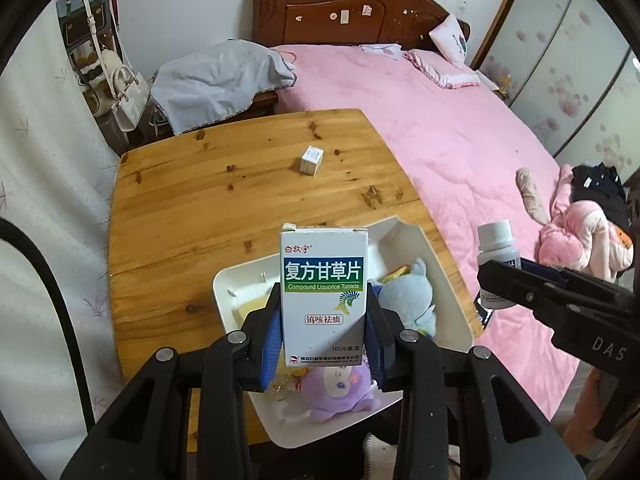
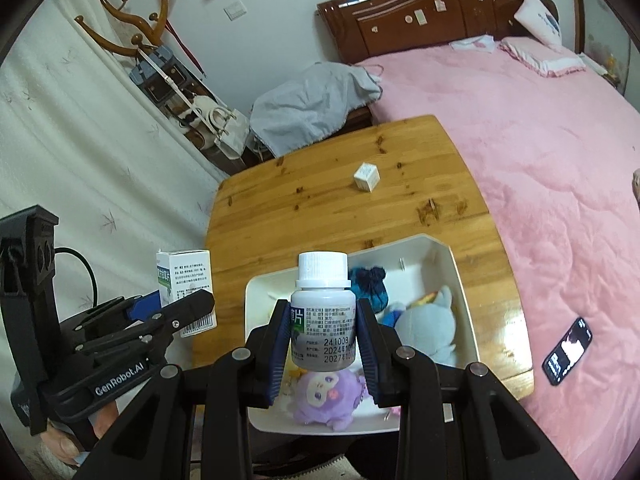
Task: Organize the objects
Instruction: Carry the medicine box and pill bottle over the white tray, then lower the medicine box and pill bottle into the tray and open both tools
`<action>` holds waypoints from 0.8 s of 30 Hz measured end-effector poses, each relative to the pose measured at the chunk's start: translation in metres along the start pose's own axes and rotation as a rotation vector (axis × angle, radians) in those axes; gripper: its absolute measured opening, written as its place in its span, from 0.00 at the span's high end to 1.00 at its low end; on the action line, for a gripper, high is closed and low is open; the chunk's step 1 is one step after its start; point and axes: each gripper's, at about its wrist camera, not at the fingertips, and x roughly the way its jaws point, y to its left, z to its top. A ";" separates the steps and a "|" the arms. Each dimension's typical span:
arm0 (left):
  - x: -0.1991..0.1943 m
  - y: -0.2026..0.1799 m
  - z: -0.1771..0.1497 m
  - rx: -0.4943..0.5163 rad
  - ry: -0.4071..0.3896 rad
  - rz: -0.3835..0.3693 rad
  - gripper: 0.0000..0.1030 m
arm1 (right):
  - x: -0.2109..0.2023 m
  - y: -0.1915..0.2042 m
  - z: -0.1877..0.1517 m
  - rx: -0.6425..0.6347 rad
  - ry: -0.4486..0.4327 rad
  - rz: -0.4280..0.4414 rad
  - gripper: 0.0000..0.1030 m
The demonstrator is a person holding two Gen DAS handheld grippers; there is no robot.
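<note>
A medicine box [image 1: 323, 296] is clamped in the left gripper [image 1: 323, 332] and a pill bottle [image 2: 323, 316] in the right gripper [image 2: 323, 344] above the toy-filled white bin [image 2: 460, 280], where either could be knocked loose if crowded together.

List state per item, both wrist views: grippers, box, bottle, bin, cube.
left gripper: shut on medicine box
medicine box: upright, top flap torn, held above the bin
right gripper: shut on pill bottle
pill bottle: upright, capped, held above the bin
white bin: on the table, open-topped, holding plush toys
small white cube box: closed, alone on the table
phone: on the bed, screen lit
</note>
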 end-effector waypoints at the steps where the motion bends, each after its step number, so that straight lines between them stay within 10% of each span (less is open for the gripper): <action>1: 0.002 -0.001 -0.003 0.004 0.004 0.003 0.63 | 0.001 0.001 -0.002 -0.002 0.006 -0.004 0.68; 24: 0.034 -0.022 -0.030 0.064 0.124 0.031 0.62 | 0.034 -0.002 -0.022 -0.034 0.108 -0.079 0.68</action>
